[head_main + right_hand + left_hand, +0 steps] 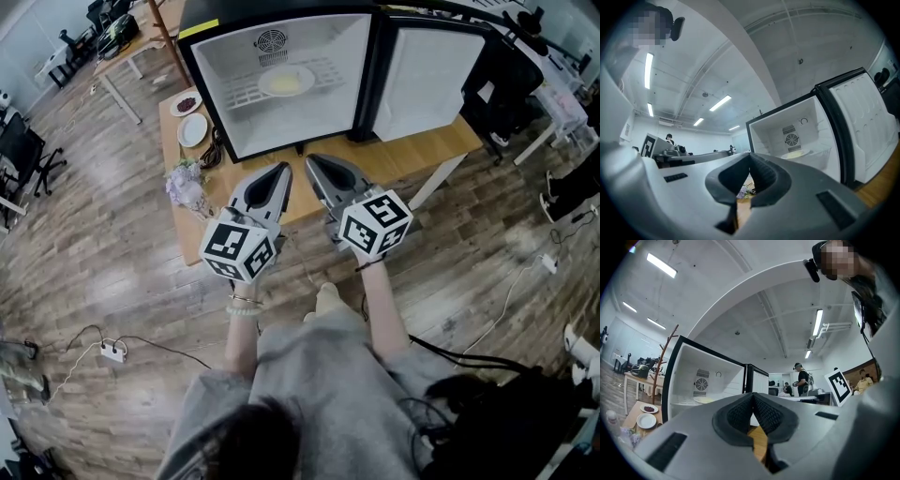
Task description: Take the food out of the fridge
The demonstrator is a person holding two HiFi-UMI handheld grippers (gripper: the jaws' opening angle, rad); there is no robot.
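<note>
A small black fridge (281,19) stands open on a wooden table (422,150), its door (427,80) swung out to the right. On its wire shelf lies a white plate with pale yellow food (286,82), also seen in the left gripper view as the plate (704,400) and in the right gripper view as the plate (799,153). My left gripper (285,171) and right gripper (309,161) hover side by side over the table's front edge, pointing at the fridge. Both are shut and hold nothing. The left pads (740,416) meet at the tip, as do the right pads (761,173).
Left of the fridge on the table sit an empty white plate (193,129), a small plate of dark food (186,102) and a bunch of pale flowers (187,186). Another desk (127,47) stands at far left. Cables and a power strip (112,352) lie on the wooden floor.
</note>
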